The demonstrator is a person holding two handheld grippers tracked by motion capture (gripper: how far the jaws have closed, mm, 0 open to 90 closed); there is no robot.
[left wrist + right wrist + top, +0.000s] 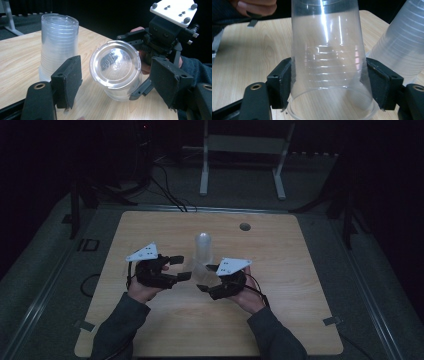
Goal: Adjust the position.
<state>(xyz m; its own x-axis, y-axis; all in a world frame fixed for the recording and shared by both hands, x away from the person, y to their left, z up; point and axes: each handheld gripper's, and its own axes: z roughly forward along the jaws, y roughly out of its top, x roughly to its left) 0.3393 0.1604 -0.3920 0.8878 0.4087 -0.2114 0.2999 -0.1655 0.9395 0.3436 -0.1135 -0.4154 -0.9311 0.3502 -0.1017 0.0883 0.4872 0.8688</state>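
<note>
1. A pale wood worktop (150,330) was seen from above in a pretty dark room, with a small round hole (244,226) near its far edge and a white metal frame (245,155) standing on the floor behind it.
2. A stack of clear plastic cups (202,247) was stood upside down around the middle of the worktop, just beyond the two grippers.
3. The left gripper (181,268) was held at the left of the stack, pointed across toward the other hand. Its fingers (68,80) were spread apart and nothing was pinched between them; the base of the loose cup was faced, not touched.
4. The right gripper (204,281) was held at the right, close to the stack. Its fingers (280,82) were pressed on both sides of a single clear cup (328,62), so that cup was gripped near its rim.
5. That single cup was kept tilted just above the worktop, between the two grippers and right beside the stack, its closed base turned to the left gripper.
</note>
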